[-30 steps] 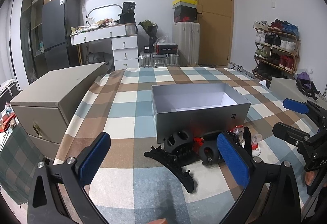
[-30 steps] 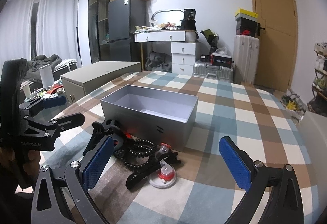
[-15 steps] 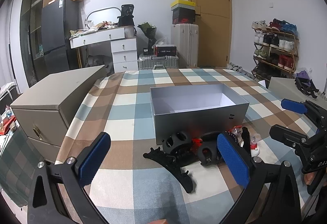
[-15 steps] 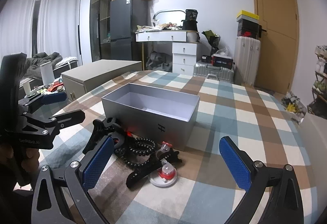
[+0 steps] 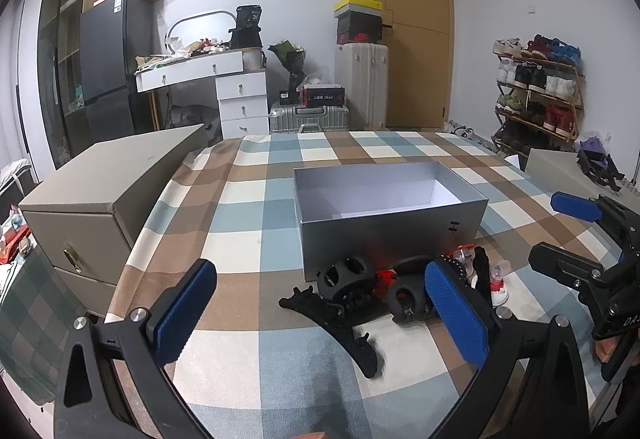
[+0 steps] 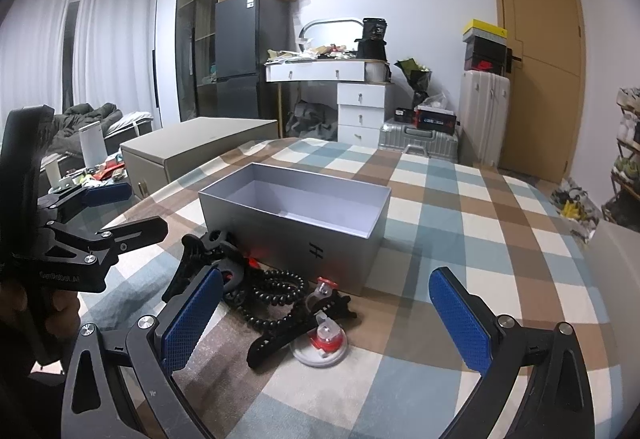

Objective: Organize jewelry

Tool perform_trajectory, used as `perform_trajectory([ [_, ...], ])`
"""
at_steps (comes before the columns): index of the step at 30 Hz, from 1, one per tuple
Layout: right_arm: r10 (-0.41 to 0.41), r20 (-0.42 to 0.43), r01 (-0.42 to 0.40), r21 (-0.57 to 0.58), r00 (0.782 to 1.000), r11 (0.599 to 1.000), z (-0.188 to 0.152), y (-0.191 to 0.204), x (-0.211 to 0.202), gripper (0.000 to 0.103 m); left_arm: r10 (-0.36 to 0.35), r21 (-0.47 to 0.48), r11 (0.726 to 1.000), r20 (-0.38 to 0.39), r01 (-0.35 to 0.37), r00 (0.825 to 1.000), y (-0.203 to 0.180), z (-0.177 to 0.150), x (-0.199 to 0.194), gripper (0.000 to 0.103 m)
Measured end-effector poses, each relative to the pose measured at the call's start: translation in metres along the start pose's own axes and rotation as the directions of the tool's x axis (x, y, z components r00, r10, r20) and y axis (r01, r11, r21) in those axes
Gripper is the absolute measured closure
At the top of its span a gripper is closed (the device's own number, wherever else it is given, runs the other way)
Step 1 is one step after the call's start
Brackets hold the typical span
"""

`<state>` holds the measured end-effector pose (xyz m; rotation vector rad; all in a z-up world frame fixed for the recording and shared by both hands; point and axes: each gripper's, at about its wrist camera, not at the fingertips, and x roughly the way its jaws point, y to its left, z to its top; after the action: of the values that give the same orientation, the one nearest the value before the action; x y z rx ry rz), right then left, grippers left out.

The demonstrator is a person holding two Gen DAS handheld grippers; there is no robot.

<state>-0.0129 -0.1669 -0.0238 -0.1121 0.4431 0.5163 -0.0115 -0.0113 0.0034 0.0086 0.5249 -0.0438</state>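
— While both grippers are hanging over the checked tablecloth (image 5: 256, 239), what are they holding?

— Nothing. The left gripper (image 5: 320, 315) is spread wide, and the right gripper (image 6: 326, 323) is spread wide too.

— Where is the jewelry sitting?

— A black bead bracelet (image 6: 276, 293), black hair claws (image 5: 344, 291) and a little red and clear piece (image 6: 326, 337) are lying in a pile, just beside the front wall of the gray box (image 6: 296, 243). The box is sitting open.

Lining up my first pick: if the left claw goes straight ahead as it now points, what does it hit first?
Likely the black plastic hair clip lying between the open left claw fingers, short of the grey open box; depth is uncertain.
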Motion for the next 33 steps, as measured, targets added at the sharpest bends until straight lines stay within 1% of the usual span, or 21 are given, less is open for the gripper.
perform_trajectory([
  [8,-0.001,-0.003,0.001,-0.002,1.000,1.000,0.000,0.000,0.000,0.000,0.001,0.015,1.000,0.009,-0.002,1.000,-0.002,-0.001,-0.002,0.001],
  [18,-0.001,-0.019,0.001,-0.006,1.000,1.000,-0.001,0.001,0.003,0.000,0.004,0.004,1.000,0.009,-0.004,1.000,-0.001,-0.001,-0.002,0.001],
  [24,-0.001,-0.039,0.000,-0.009,0.999,1.000,-0.001,0.001,0.007,0.000,0.008,0.014,1.000,-0.005,-0.008,1.000,-0.003,-0.001,0.000,0.001],
  [28,-0.010,-0.077,0.009,-0.010,0.997,1.000,0.000,0.001,0.013,0.000,0.000,0.032,0.999,-0.012,0.000,1.000,-0.006,-0.001,0.001,0.001],
  [30,-0.011,-0.117,0.011,-0.002,0.993,1.000,-0.001,0.000,0.020,0.000,0.004,0.042,0.999,-0.026,-0.003,1.000,-0.007,-0.001,0.003,0.001],
  [33,0.002,-0.190,0.003,0.024,0.982,1.000,-0.004,-0.004,0.031,0.000,0.046,0.085,0.996,-0.073,-0.040,0.996,-0.011,-0.003,0.010,0.001],
])
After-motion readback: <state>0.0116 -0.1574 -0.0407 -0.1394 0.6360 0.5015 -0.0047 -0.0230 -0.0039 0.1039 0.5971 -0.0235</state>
